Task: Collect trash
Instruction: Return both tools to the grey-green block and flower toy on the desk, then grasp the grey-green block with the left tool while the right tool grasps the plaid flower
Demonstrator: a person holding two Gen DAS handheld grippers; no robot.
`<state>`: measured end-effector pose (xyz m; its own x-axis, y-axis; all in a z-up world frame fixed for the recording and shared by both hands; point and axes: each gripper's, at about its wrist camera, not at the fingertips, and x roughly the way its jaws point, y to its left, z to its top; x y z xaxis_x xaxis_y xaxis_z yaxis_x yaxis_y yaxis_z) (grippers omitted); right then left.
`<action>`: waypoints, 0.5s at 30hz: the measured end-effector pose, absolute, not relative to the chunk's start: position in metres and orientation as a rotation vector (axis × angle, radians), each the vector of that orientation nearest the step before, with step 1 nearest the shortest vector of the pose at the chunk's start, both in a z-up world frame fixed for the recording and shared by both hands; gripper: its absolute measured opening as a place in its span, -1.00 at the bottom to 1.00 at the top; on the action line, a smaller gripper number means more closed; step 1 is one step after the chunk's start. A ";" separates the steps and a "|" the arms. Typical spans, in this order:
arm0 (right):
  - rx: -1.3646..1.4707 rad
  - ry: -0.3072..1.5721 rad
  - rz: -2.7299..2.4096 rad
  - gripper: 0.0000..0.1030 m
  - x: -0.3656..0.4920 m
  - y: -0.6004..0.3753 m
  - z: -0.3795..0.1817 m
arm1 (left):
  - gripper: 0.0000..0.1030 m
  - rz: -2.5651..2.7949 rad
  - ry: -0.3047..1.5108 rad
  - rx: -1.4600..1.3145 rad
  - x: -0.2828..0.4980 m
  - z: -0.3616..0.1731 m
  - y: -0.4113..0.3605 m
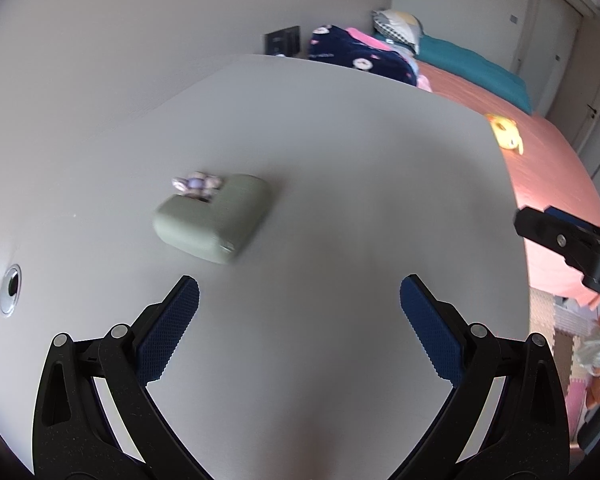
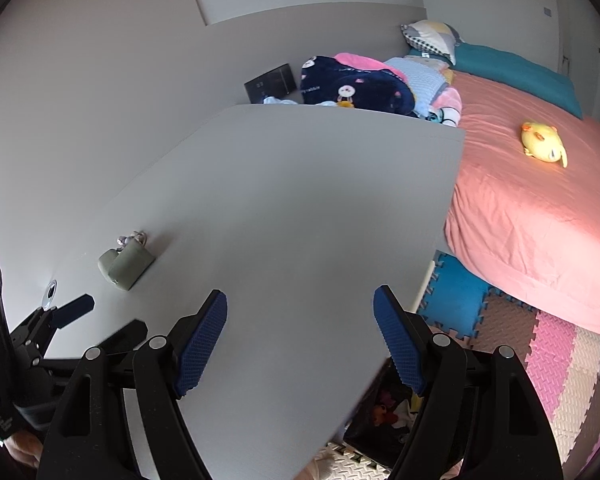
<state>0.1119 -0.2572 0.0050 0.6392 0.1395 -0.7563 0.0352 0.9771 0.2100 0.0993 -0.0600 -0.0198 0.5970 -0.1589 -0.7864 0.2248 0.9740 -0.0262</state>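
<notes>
A sage-green pouch lies on the grey table, with a small purple-white crumpled bit at its far edge. My left gripper is open and empty, just short of the pouch. My right gripper is open and empty over the table's right part. The pouch and the crumpled bit show far left in the right wrist view, with the left gripper beside them. The right gripper's finger shows at the right edge of the left wrist view.
A metal cable grommet sits in the table at the left. A bed with a pink sheet, a yellow plush and bedding stands to the right. Foam floor mats and a dark bin with contents lie below the table edge.
</notes>
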 end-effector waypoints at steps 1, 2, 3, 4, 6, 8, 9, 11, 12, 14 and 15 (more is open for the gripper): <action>0.210 0.879 0.064 0.48 0.114 -0.255 0.005 | 0.88 -0.216 0.902 0.073 0.102 -0.020 -0.056; 0.208 0.880 0.067 0.48 0.115 -0.253 0.005 | 0.88 -0.210 0.900 0.068 0.108 -0.020 -0.054; 0.206 0.882 0.070 0.48 0.116 -0.251 0.004 | 0.88 -0.204 0.898 0.063 0.110 -0.020 -0.051; 0.206 0.884 0.074 0.48 0.118 -0.249 0.003 | 0.88 -0.197 0.899 0.059 0.113 -0.021 -0.048; 0.204 0.887 0.077 0.48 0.121 -0.246 0.003 | 0.88 -0.188 0.905 0.045 0.120 -0.024 -0.043; 0.200 0.893 0.079 0.48 0.126 -0.242 0.002 | 0.88 -0.185 0.909 0.036 0.127 -0.027 -0.039; 0.199 0.894 0.080 0.48 0.127 -0.241 0.001 | 0.88 -0.182 0.911 0.036 0.130 -0.028 -0.038; 0.195 0.898 0.083 0.48 0.132 -0.238 0.000 | 0.88 -0.174 0.912 0.043 0.137 -0.031 -0.035; 0.194 0.899 0.084 0.48 0.134 -0.237 -0.001 | 0.88 -0.170 0.907 0.045 0.139 -0.032 -0.033; 0.196 0.902 0.087 0.48 0.139 -0.235 -0.003 | 0.88 -0.170 0.903 0.039 0.142 -0.032 -0.031; 0.196 0.903 0.088 0.48 0.142 -0.233 -0.004 | 0.88 -0.171 0.904 0.036 0.143 -0.033 -0.029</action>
<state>0.1417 -0.2333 -0.0039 0.6168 0.1581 -0.7711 0.0070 0.9785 0.2062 0.1435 -0.0295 -0.0327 0.6058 -0.1330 -0.7845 0.1633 0.9857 -0.0410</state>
